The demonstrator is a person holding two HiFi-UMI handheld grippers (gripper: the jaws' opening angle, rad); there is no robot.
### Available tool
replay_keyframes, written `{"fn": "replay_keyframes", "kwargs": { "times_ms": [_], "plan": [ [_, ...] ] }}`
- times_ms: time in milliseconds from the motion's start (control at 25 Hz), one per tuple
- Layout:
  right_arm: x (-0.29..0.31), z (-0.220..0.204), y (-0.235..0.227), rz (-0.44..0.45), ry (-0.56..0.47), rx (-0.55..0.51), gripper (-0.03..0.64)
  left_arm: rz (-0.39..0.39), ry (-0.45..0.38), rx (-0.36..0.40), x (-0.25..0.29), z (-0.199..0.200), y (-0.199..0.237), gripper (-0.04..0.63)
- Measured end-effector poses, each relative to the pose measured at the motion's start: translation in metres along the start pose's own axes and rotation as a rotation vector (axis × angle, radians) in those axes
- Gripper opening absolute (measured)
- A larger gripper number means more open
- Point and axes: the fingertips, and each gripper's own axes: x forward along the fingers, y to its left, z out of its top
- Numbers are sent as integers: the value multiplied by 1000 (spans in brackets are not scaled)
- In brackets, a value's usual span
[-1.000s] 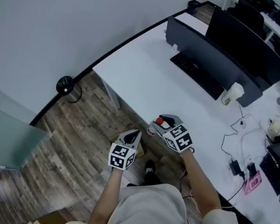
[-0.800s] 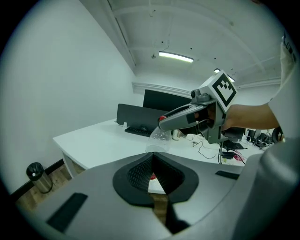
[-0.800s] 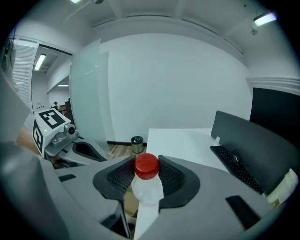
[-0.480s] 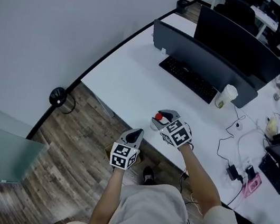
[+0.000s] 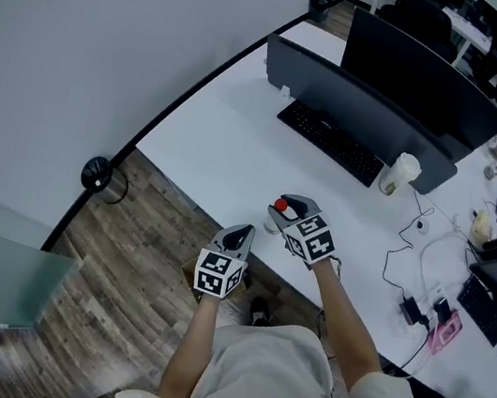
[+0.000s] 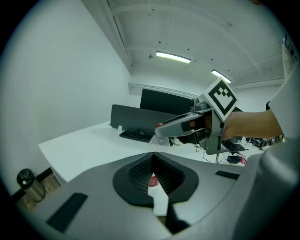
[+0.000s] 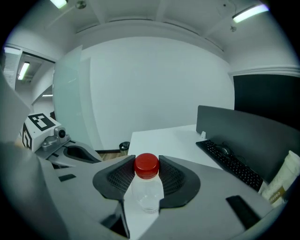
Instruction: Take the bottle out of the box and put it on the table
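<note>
A clear bottle (image 7: 146, 190) with a red cap (image 7: 146, 165) stands upright between the pads of my right gripper (image 7: 146, 177), which is shut on its neck. In the head view the right gripper (image 5: 284, 212) holds the bottle (image 5: 278, 208) above the near edge of the white table (image 5: 221, 141). My left gripper (image 5: 238, 235) hangs to its left over the wooden floor, shut, with nothing between its pads. From the left gripper view (image 6: 153, 161) the right gripper (image 6: 180, 126) and the bottle (image 6: 157, 142) show ahead. The box is largely hidden beneath the grippers.
On the table stand a dark screen panel (image 5: 344, 86) and monitor (image 5: 415, 65), a keyboard (image 5: 330, 141), a paper cup (image 5: 396, 174) and cables (image 5: 412, 241). A black round bin (image 5: 96, 174) sits on the floor by the wall.
Both grippers have shifted together toward the table, the right one carrying the bottle. The left gripper stays shut and empty.
</note>
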Motion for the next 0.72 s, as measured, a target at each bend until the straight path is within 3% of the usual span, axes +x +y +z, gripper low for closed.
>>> {"fn": "replay_keyframes", "kwargs": {
  "times_ms": [320,720],
  "plan": [
    [-2,-5,-8,-34,-70,72,192,19,-9,-26,2,-2,7,14],
    [-7,-17,-9,-95,-39,88,222,64,-19,-20,-16,-5,11,14]
  ]
}}
